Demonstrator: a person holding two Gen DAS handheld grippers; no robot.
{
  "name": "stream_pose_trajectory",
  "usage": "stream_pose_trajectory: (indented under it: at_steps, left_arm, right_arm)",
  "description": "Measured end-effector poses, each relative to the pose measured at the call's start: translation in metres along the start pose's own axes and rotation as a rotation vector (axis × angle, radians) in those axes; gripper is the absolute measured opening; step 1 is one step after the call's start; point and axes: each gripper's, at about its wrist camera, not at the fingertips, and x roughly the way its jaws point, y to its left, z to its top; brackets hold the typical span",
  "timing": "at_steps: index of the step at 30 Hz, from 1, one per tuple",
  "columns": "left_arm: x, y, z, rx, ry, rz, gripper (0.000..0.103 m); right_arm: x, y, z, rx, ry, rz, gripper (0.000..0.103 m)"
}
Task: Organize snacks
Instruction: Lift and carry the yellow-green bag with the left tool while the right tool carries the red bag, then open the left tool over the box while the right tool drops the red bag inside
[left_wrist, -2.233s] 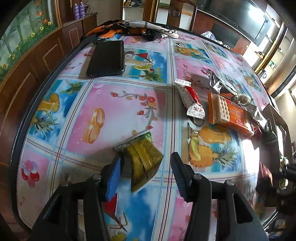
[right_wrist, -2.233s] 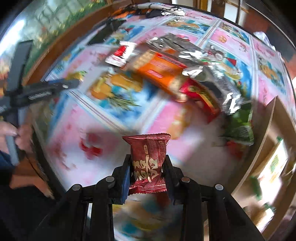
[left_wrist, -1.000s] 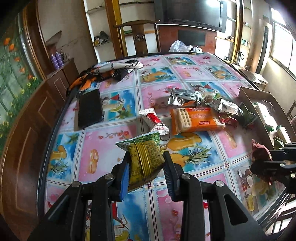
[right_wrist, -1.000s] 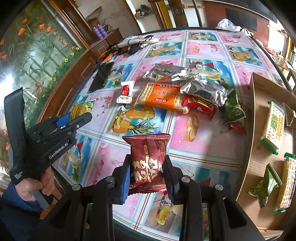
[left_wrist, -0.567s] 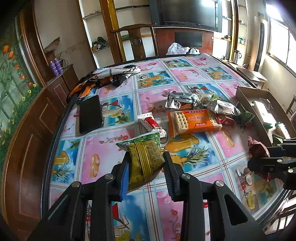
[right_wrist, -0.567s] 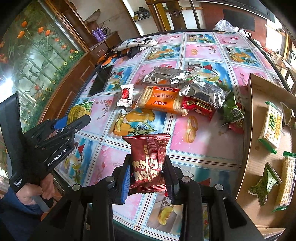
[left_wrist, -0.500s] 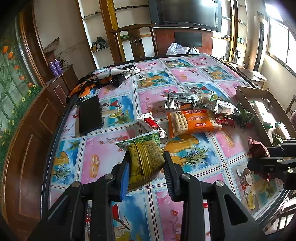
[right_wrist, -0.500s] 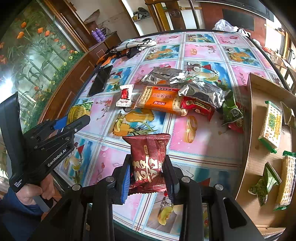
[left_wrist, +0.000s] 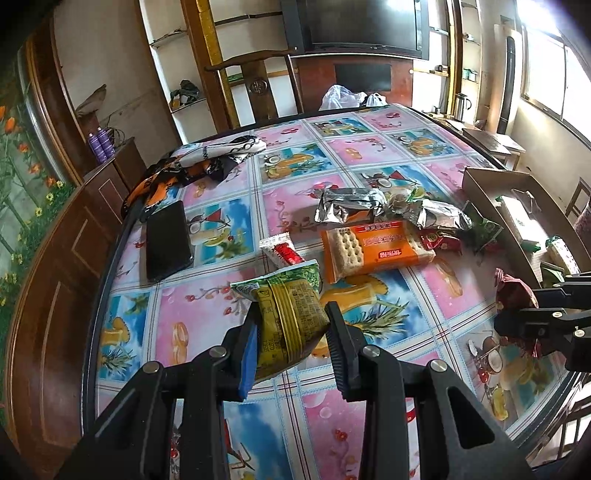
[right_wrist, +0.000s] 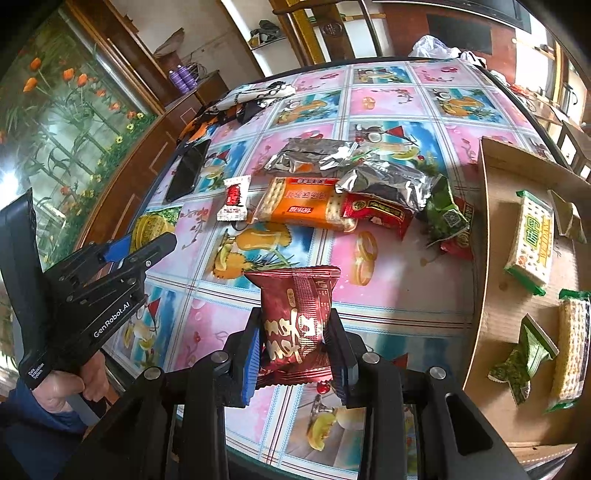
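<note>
Right gripper (right_wrist: 295, 345), lower centre of the right wrist view: jaws nearly closed on a dark red snack packet (right_wrist: 295, 317), held upright above the table (right_wrist: 388, 291). Left gripper (left_wrist: 291, 341), lower centre of the left wrist view: jaws likewise pinching a yellow-green snack packet (left_wrist: 288, 317). The cardboard box (right_wrist: 491, 229), at the right edge, already holds several packets. Advisable: carry each packet over the box wall, lower it onto bare cardboard, then release. Unsorted snacks, including an orange cracker pack (right_wrist: 306, 208), lie at mid-frame.
</note>
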Motion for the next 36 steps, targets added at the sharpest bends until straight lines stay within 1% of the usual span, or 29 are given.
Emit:
stream_pose_trajectory:
  at_steps: [6,10,13,18,22,25,29,33,36]
  left_arm:
    - [0.004,-0.01,0.004,0.029,0.001,-0.029,0.032]
    - [0.006,-0.026,0.008,0.065,0.0,-0.071,0.032]
    - [0.007,-0.043,0.012,0.092,0.003,-0.118,0.032]
    - [0.005,-0.078,0.025,0.135,-0.005,-0.181,0.032]
    - [0.004,-0.106,0.037,0.15,0.004,-0.224,0.032]
    - [0.004,-0.131,0.044,0.179,0.012,-0.254,0.032]
    - [0.005,-0.171,0.055,0.194,0.027,-0.32,0.032]
    - [0.005,-0.207,0.06,0.22,0.041,-0.366,0.032]
    - [0.008,-0.232,0.06,0.248,0.054,-0.386,0.032]
  right_arm:
    - [-0.005,-0.008,-0.004,0.037,-0.014,-0.016,0.035]
    - [-0.013,-0.023,-0.011,0.091,-0.031,-0.036,0.035]
    - [-0.025,-0.04,-0.018,0.15,-0.056,-0.048,0.035]
    - [-0.048,-0.078,-0.027,0.251,-0.102,-0.071,0.035]
    - [-0.071,-0.113,-0.025,0.316,-0.147,-0.087,0.035]
    - [-0.087,-0.138,-0.023,0.355,-0.18,-0.092,0.035]
    - [-0.099,-0.167,-0.022,0.386,-0.187,-0.106,0.035]
    - [-0.107,-0.196,-0.022,0.415,-0.188,-0.11,0.035]
    - [-0.109,-0.209,-0.021,0.415,-0.185,-0.13,0.035]
